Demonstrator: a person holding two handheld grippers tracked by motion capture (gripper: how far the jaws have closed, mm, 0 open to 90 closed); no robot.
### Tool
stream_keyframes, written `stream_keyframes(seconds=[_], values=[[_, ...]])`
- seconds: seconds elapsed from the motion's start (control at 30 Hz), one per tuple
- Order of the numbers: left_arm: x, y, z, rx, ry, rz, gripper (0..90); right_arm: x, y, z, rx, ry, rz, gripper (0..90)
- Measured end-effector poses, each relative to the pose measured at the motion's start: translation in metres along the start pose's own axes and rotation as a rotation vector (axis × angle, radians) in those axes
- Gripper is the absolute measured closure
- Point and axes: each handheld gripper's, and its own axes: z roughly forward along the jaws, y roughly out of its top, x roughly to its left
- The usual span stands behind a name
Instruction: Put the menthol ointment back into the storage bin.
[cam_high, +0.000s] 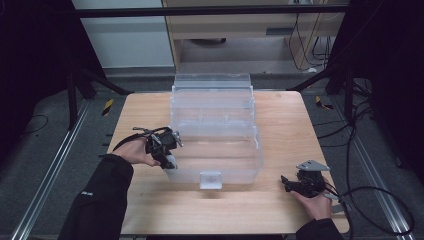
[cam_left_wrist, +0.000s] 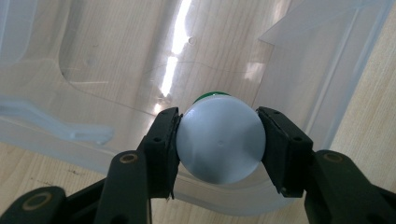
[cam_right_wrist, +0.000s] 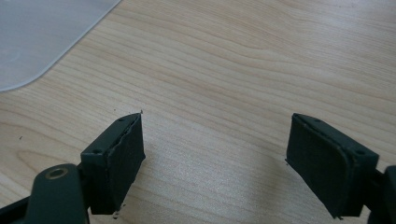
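Observation:
My left gripper (cam_high: 166, 150) is shut on a small white round-ended container (cam_left_wrist: 219, 144) with a green part (cam_left_wrist: 210, 96) showing behind it; I see it end-on between the black pads. It hangs at the front left corner of a clear plastic storage box (cam_high: 215, 130), whose floor and wall (cam_left_wrist: 116, 70) lie just beyond it. The container's white end (cam_high: 170, 163) points down beside the box wall. My right gripper (cam_high: 286, 183) rests low over the wooden table at the front right. Its jaws (cam_right_wrist: 215, 158) stand wide apart with only bare wood between them.
The box's clear lid stands raised at the back (cam_high: 212, 82). A white latch (cam_high: 210, 179) sits on the box's front wall. A rounded corner of clear plastic (cam_right_wrist: 37, 37) lies upper left in the right gripper view. Cables (cam_high: 370, 195) trail off the table's right edge.

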Motion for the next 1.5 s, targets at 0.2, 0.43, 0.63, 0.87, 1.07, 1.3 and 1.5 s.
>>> stream_keyframes(seconds=[0.2, 0.43, 0.63, 0.87, 1.07, 1.3, 1.5], values=[[0.0, 0.002, 0.003, 0.018, 0.004, 0.003, 49.9, 0.0, 0.0, 0.0, 0.003, 0.002, -0.001, 18.9], [-0.001, 0.002, 0.005, 0.019, 0.006, 0.012, 49.7, 0.0, 0.0, 0.0, 0.004, 0.002, 0.002, 18.8], [-0.001, 0.0, 0.004, 0.0, 0.009, 0.007, 47.3, 0.0, 0.0, 0.0, 0.002, 0.003, 0.0, 18.7], [-0.002, -0.002, -0.001, -0.018, 0.015, 0.011, 47.0, 0.0, 0.0, -0.001, 0.003, 0.002, 0.002, 18.6], [-0.004, -0.007, -0.011, -0.073, 0.025, 0.003, 45.8, 0.0, 0.001, -0.001, -0.001, 0.001, 0.005, 18.7], [-0.006, -0.02, -0.03, -0.159, 0.067, -0.025, 45.4, -0.001, 0.001, -0.002, -0.003, -0.001, 0.007, 18.8], [-0.012, -0.035, -0.047, -0.267, 0.115, -0.048, 43.3, -0.001, 0.001, -0.002, -0.003, -0.002, 0.007, 19.0]])
